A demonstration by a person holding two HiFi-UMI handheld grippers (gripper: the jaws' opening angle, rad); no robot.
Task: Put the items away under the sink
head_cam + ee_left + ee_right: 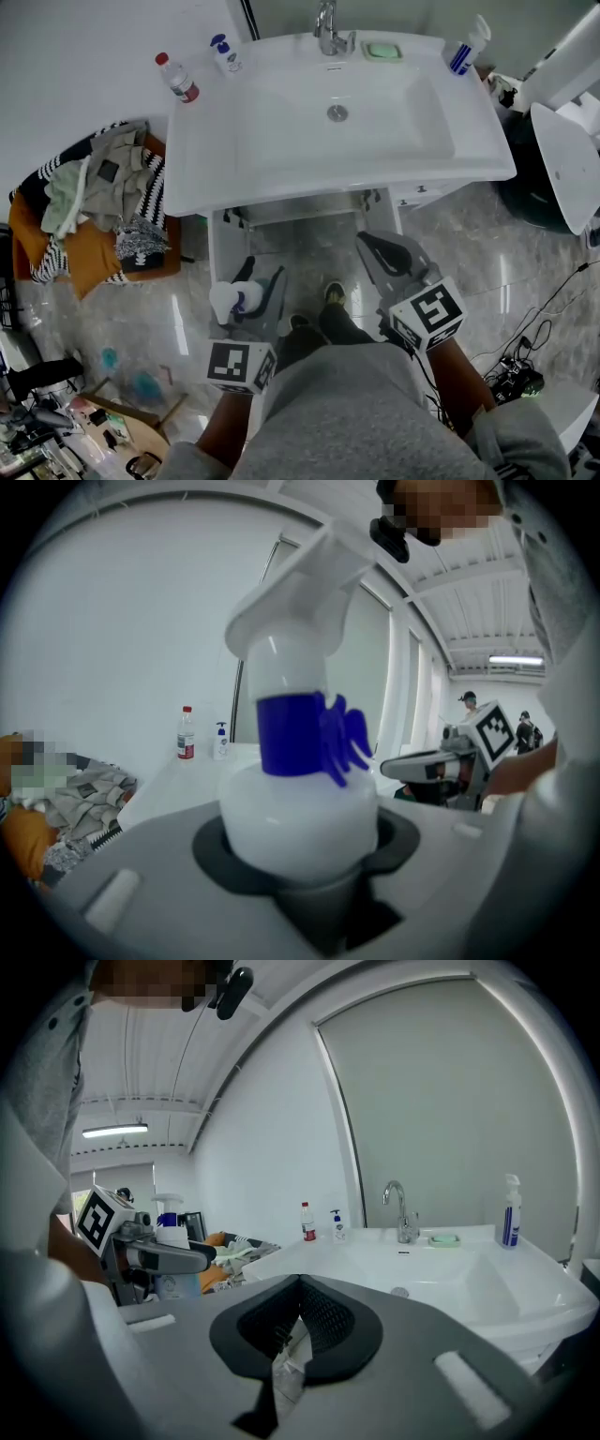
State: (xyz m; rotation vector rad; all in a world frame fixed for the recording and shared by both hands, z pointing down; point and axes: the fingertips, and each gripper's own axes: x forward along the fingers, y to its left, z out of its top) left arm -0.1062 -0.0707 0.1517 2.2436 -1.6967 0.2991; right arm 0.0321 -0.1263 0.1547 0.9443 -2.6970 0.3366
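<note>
My left gripper (255,289) is shut on a white spray bottle with a blue collar (232,299), held low in front of the open space under the sink (309,230). In the left gripper view the bottle (298,789) stands upright in the jaws' notch, filling the middle. My right gripper (373,246) is shut with nothing in it; its jaws (298,1283) meet in the right gripper view. On the white sink (281,150) stand a red-capped bottle (176,78), a small pump bottle (225,53) and another spray bottle (466,47).
A faucet (328,33) and a green soap dish (382,50) sit at the sink's back. An orange basket of clothes (94,202) stands left. A white fixture (567,169) and cables (525,366) are at the right. Clutter lies on the floor lower left (112,394).
</note>
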